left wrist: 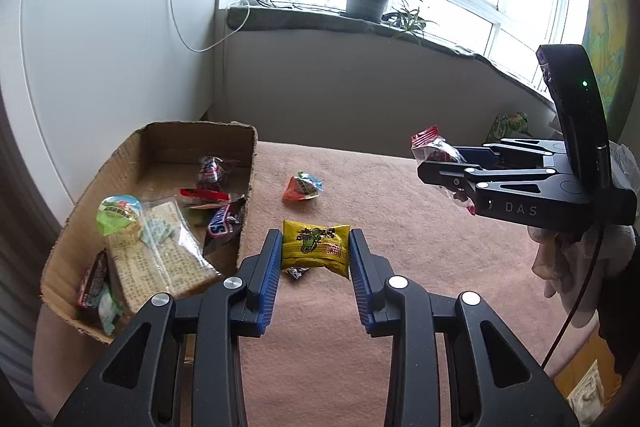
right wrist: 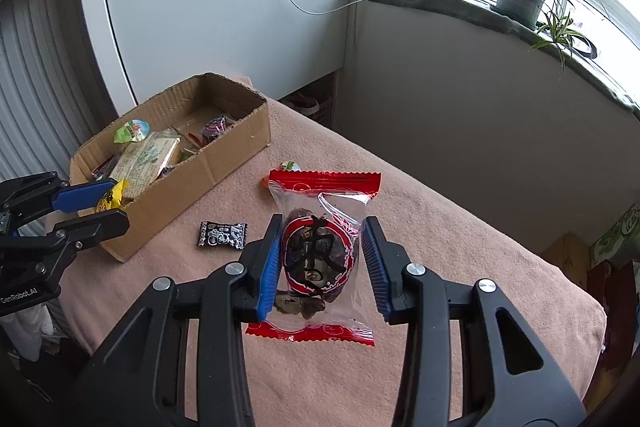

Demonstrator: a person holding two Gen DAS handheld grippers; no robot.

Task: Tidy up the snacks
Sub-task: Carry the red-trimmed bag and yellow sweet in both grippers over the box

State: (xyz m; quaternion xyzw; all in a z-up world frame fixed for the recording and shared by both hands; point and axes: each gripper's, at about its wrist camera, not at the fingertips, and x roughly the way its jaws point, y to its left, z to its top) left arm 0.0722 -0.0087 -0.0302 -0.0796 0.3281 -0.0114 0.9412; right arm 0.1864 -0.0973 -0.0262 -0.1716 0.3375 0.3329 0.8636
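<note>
left gripper [left wrist: 314,251]: jaws partly closed, gripping yellow snack packet [left wrist: 315,247] by both sides, lifted just right of the cardboard box [left wrist: 248,195]
right gripper [right wrist: 322,259]: jaws squeezing clear red-edged packet [right wrist: 320,259], held above the table [right wrist: 440,267]
writing: "DAS" on right gripper body; "GenRobot.AI" on left
black candy [right wrist: 222,234]: lying on table, left of right jaws
orange wrapper [left wrist: 302,187]: lying beyond left jaws
box contents: Snickers bar [left wrist: 224,223], other snacks
</note>
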